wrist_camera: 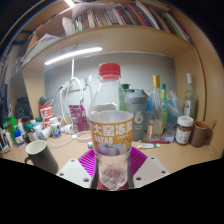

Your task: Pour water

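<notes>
The gripper is clamping an upright red-capped water bottle; a grey mug is sitting on the tabletop beside the bottle.

Cluttered home desk beneath bookshelf

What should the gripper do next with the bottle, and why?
Probably carry the clear plastic bottle with the red cap toward the grey mug. The gripper looks shut on it, but the cap is still on, so water cannot pour until it is removed.
</notes>
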